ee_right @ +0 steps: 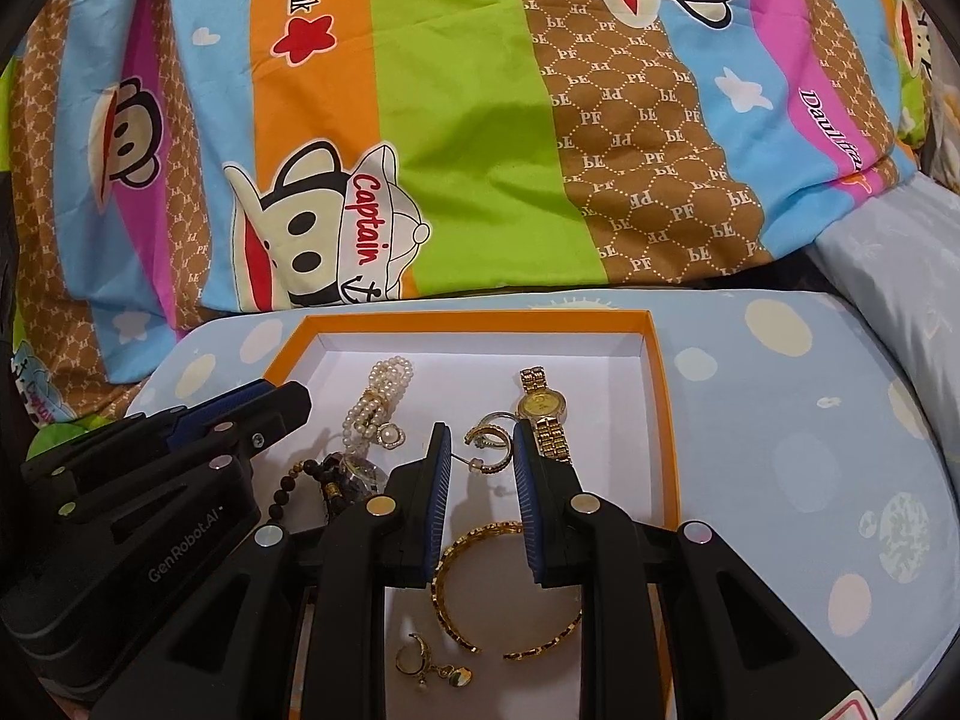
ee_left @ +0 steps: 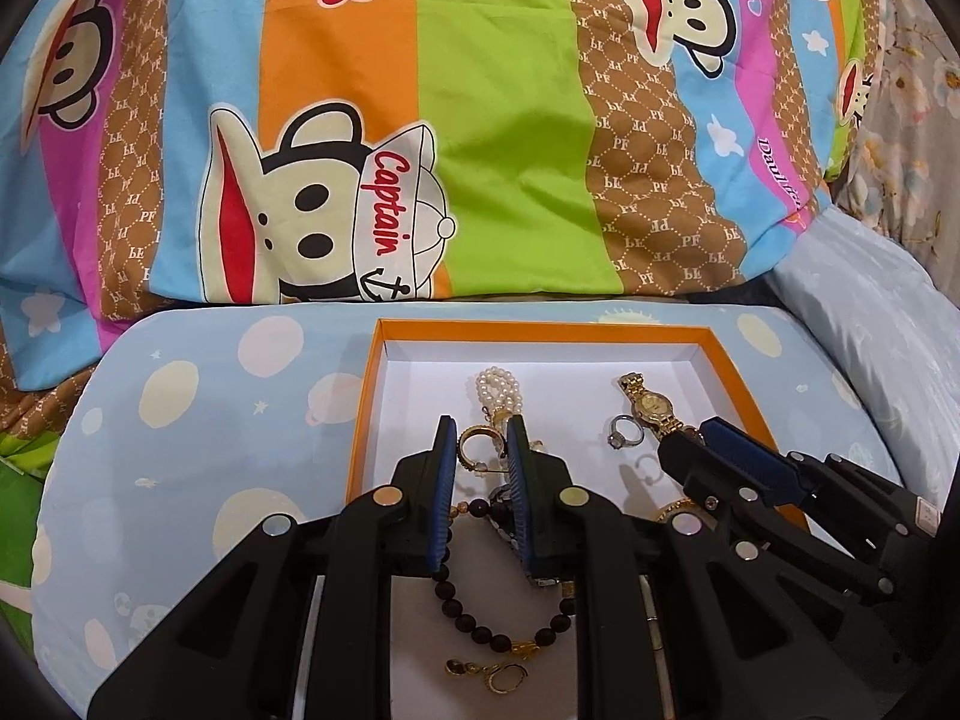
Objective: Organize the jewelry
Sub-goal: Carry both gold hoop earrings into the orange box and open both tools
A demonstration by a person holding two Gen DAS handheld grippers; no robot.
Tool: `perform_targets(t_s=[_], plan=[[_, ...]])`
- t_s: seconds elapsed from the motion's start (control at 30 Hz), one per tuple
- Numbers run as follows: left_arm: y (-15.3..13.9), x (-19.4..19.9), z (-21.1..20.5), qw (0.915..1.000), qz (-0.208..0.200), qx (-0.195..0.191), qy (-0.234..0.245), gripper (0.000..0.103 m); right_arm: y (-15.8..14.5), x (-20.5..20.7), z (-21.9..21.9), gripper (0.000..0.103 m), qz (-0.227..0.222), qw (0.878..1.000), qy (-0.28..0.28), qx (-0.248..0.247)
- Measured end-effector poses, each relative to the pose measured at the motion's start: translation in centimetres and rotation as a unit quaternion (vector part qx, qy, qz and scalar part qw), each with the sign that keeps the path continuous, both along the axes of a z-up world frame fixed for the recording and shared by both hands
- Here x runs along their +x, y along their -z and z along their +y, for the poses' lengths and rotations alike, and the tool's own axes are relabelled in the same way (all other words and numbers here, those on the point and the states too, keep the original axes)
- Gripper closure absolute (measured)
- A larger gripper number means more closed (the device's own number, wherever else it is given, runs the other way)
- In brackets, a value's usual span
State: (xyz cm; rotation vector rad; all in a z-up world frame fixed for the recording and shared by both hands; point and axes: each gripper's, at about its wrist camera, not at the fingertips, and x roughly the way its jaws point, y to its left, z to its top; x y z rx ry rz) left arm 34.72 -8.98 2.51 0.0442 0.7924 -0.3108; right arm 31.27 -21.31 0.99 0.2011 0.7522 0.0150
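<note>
An orange-rimmed white box (ee_left: 543, 331) (ee_right: 474, 318) holds the jewelry. In it lie a pearl bracelet (ee_left: 498, 390) (ee_right: 384, 387), a gold watch (ee_left: 651, 405) (ee_right: 543, 411), a silver ring (ee_left: 624, 432), a dark bead bracelet (ee_left: 480, 630) (ee_right: 288, 483), a gold bangle (ee_right: 510, 588) and gold hoop earrings (ee_right: 489, 429) (ee_right: 429, 666). My left gripper (ee_left: 480, 426) is open over the box, fingers on either side of a gold earring (ee_left: 477, 444). My right gripper (ee_right: 477, 432) is open above the bangle, its tips near a hoop earring.
The box rests on a light blue cushion with pale dots (ee_left: 210, 420) (ee_right: 780, 420). A striped cartoon-print quilt (ee_left: 420, 120) (ee_right: 450, 120) is bunched up right behind it. A pale blue pillow (ee_left: 870, 330) lies at the right.
</note>
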Motion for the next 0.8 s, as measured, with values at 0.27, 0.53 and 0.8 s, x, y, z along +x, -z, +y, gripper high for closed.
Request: perform_targets(t_s=[0.27, 0.53, 0.8], plan=[[0.12, 0.07, -0.18, 1.0, 0.001, 0.003, 0.001, 0.087, 0.14, 0.04, 0.05, 0.083, 0.0, 1.0, 0.001, -0.003], [0.33, 0.0, -0.39, 1.0, 0.001, 0.006, 0.003, 0.086, 0.28, 0.12, 0.07, 0.082, 0.002, 1.0, 0.003, -0.006], [0.58, 0.18, -0.14, 1.0, 0.004, 0.002, -0.005, 0.085, 0.33, 0.11, -0.18, 0.081, -0.002, 1.0, 0.009, -0.004]])
